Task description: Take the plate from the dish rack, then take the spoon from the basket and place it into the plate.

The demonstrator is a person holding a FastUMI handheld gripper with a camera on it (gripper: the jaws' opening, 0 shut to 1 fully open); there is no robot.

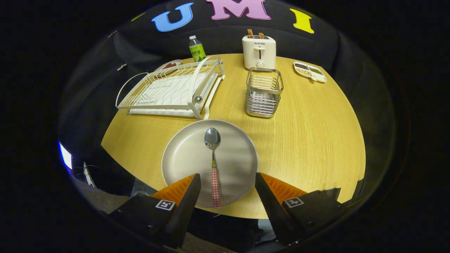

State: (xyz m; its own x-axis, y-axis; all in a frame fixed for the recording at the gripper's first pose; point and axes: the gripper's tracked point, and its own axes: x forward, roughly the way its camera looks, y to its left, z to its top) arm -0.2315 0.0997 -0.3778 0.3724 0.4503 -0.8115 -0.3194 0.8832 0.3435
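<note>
Two fingers of the hand-held gripper (pixel 227 179) stand wide apart, holding nothing. Between them lies the spoon (pixel 213 161) on the plate (pixel 186 158), its checked handle pointing back toward the fingers and its bowl farther out. The plate rests on the wooden surface (pixel 309 140) just ahead. Beyond it to the left sits the dish rack (pixel 172 91), and to the right the wire basket (pixel 263 92). Farther off stand a toaster (pixel 259 52), a bottle (pixel 197 49) and a small divided dish (pixel 310 71), possibly holding snacks.
</note>
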